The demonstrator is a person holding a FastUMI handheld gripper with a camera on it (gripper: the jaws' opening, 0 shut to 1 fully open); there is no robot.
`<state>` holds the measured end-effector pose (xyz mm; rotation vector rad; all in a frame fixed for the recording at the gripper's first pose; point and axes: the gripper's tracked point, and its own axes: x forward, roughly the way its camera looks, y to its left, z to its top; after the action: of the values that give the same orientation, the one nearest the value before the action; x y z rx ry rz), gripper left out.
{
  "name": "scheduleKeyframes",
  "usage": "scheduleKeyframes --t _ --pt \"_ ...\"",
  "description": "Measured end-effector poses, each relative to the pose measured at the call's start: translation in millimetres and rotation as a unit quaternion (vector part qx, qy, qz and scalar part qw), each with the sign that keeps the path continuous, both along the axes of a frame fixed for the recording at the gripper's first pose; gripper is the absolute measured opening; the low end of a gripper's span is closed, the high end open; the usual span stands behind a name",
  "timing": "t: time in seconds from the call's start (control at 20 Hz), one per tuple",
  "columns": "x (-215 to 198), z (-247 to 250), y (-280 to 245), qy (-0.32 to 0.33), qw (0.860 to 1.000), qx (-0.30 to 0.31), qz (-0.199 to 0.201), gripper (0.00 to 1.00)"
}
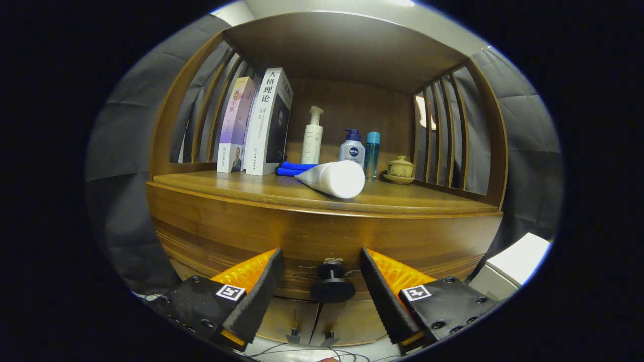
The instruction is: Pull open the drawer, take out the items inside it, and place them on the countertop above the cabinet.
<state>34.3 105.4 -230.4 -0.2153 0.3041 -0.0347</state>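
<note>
Now: tongs (pixel 322 274) open, flanking drawer knob (pixel 332 287) | tube (pixel 334 179) on countertop (pixel 241 186)

The gripper (pixel 322 281) stands spread with free room around the drawer knob (pixel 332 286); the bench's (pixel 412 203) front edge is bare right of the lying tube (pixel 334 178).

dim warm light | glare top edge | fisheye bending | sharp focus

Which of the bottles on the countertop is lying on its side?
The white tube, nearest the front edge, lies on its side. The pump bottle, blue-capped bottle and teal bottle stand upright behind it. The tool is open around the knob.
</note>
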Motion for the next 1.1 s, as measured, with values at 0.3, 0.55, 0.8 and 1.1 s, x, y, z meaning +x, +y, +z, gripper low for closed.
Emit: scheduleKeyframes --t 0.3,0.55,0.8,1.1 --pt "-55.8 59.5 7.1 -0.041 0.998 0.028 0.041 0.98" --pt "-99.0 106.7 -6.0 -0.063 0.996 0.026 0.057 0.98" --pt "-134.9 151.3 -22.2 -0.102 0.992 0.018 0.072 0.98" --pt "-175.7 173.1 -39.4 -0.13 0.988 0.031 0.076 0.98"
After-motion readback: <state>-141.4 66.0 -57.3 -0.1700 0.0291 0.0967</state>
